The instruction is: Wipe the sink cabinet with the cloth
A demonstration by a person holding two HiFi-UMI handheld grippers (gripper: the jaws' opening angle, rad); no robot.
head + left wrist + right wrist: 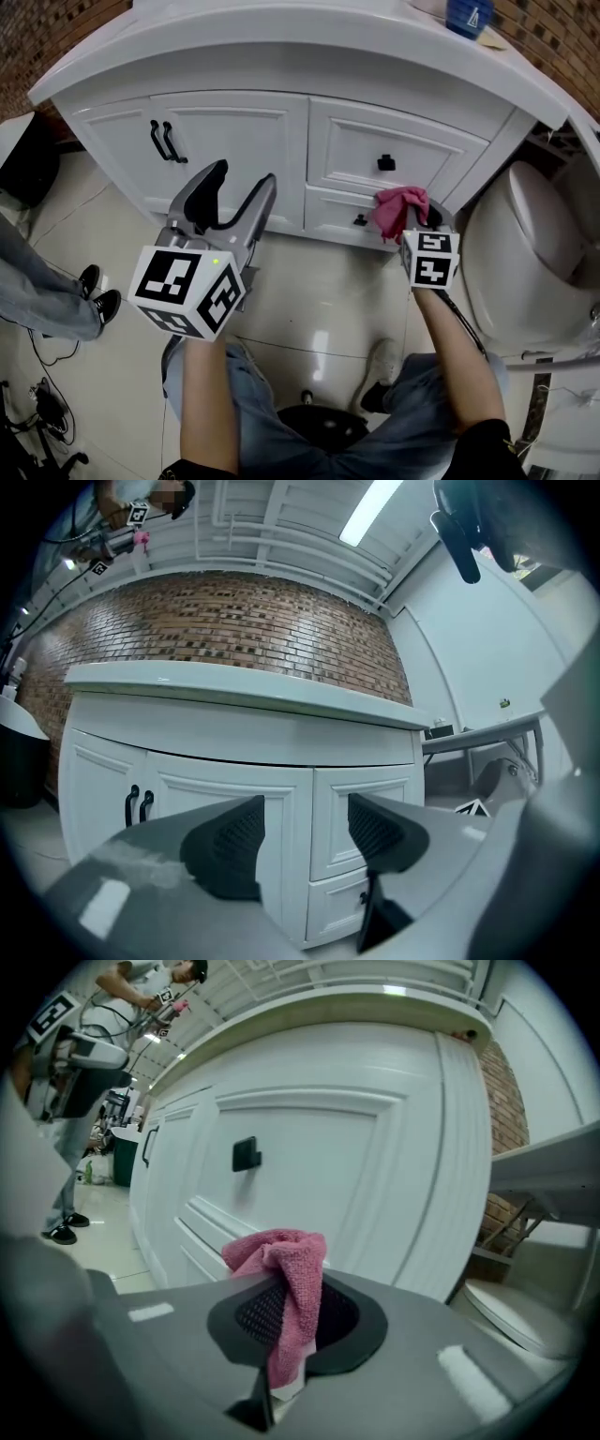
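the square black-and-white markers on each gripper's cube are patterns only, and the white mark on the blue container (469,14) on top of the sink cabinet (234,141) is too small to read. the cabinet is white, with panelled doors, black handles (164,141) and two drawers at its right side. it stands on glossy pale floor tiles (309,300) against a brick wall (234,621). a white toilet (525,262) sits just right of the cabinet; another person's shoes (94,291) show to its left.

the right gripper (295,1321) has its jaws closed on the pink cloth (291,1279), which bunches out past their tips, close to the cabinet's lower right drawer front (342,216); whether it touches cannot be told. the left gripper (305,832) has its jaws wide apart with nothing between them, in front of the cabinet's doors.
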